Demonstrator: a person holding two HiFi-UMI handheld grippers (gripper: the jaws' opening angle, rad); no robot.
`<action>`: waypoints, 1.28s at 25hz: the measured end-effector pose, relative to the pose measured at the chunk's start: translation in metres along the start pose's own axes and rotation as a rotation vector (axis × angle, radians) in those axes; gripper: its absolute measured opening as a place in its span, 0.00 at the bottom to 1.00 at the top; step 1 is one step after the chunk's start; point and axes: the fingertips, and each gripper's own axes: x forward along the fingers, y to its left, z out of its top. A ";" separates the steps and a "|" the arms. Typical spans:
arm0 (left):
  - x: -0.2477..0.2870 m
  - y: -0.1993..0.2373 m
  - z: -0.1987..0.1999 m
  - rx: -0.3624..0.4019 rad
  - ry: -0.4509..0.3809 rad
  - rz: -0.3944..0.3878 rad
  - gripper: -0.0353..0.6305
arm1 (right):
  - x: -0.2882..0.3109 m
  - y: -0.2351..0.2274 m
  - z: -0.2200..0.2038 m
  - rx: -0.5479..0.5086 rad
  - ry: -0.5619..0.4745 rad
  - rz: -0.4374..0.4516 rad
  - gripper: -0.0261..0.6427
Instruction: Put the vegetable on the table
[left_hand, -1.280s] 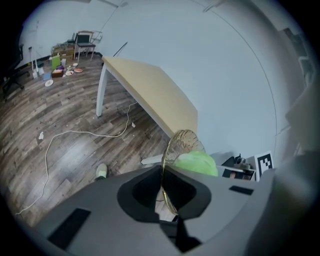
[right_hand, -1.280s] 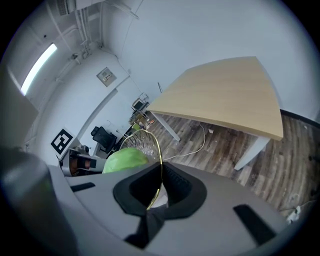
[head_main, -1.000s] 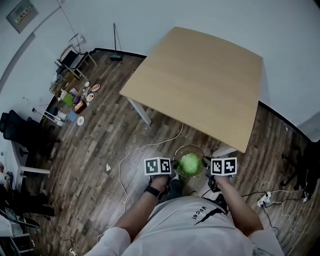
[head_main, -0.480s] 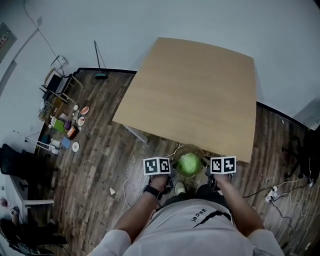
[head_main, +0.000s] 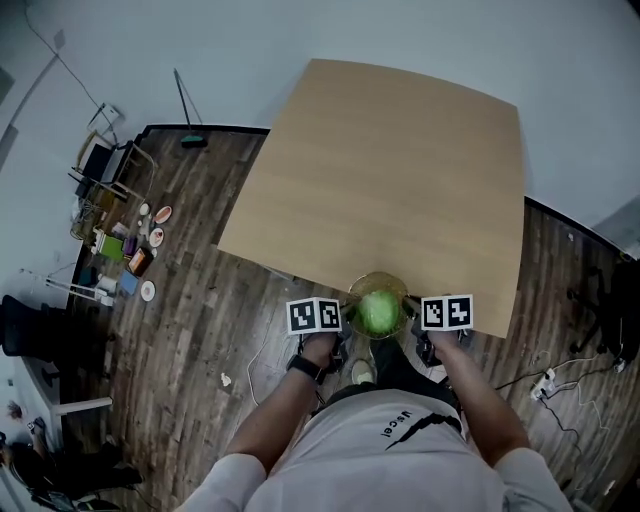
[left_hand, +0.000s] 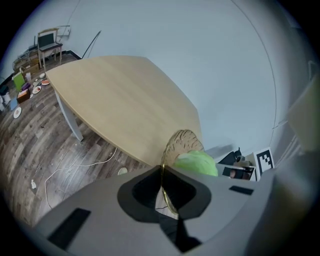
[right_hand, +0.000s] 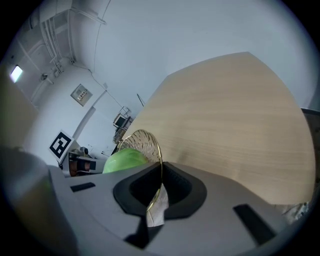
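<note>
A green cabbage (head_main: 378, 312) lies in a clear glass bowl (head_main: 377, 280) with a gold rim, carried between both grippers at the near edge of the light wooden table (head_main: 390, 170). My left gripper (head_main: 345, 320) is shut on the bowl's left rim, my right gripper (head_main: 411, 317) on its right rim. In the left gripper view the rim (left_hand: 162, 172) runs between the jaws, with the cabbage (left_hand: 197, 162) beyond and the table (left_hand: 115, 100) behind. The right gripper view shows the same: rim (right_hand: 160, 170), cabbage (right_hand: 125, 159), table (right_hand: 235, 110).
The tabletop is bare. On the wooden floor, plates and small items (head_main: 130, 250) lie far left, with a broom (head_main: 186, 120) against the wall. A white cable (head_main: 262, 345) runs under the table. A power strip (head_main: 545, 385) and a dark chair (head_main: 605, 300) are at the right.
The bowl with the cabbage has moved forward, from over the floor in front of the table to its near edge. Both grippers keep their hold on the rim.
</note>
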 end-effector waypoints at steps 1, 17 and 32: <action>0.003 0.001 0.009 -0.005 0.000 0.005 0.09 | 0.005 -0.002 0.008 0.000 0.007 0.004 0.07; 0.068 0.016 0.118 -0.067 -0.018 0.076 0.09 | 0.075 -0.045 0.118 -0.008 0.082 0.037 0.07; 0.125 0.051 0.140 0.018 0.081 0.090 0.09 | 0.125 -0.086 0.116 0.081 0.044 -0.019 0.07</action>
